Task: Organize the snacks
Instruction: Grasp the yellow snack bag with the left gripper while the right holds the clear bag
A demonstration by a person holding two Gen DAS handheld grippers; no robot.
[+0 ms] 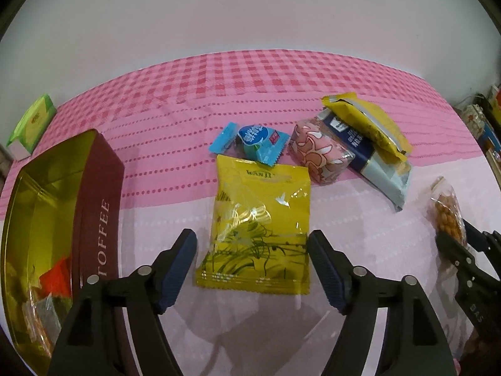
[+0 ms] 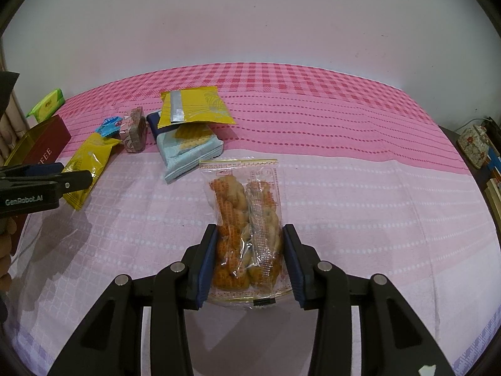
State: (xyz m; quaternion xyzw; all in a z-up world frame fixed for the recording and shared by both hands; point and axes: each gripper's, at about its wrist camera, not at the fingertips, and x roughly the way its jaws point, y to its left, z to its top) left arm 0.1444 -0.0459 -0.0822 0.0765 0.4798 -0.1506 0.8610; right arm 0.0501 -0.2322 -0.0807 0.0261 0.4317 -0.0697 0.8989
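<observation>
The toffee tin [image 1: 94, 206] at the bed's left edge seems to hold only a few snacks. The left claw [image 1: 252, 269] is spread around the yellow packet [image 1: 256, 225]; the right claw [image 2: 250, 266] pinches the clear biscuit bag [image 2: 245, 228]. Four more packets [image 1: 344, 144] wait mid-bed.

The toffee tin [image 1: 94, 194] is cut off by the left edge of the left wrist view, its contents a blur of wrappers; the navy packet [image 1: 360, 147] lies half hidden under a yellow pouch [image 1: 369, 122], print unreadable; the clear twist-snack bag [image 2: 247, 219] hides its sides behind the right gripper [image 2: 250, 235] pads [image 2: 206, 260]; shelf clutter [image 2: 476, 147] stays indistinct.
</observation>
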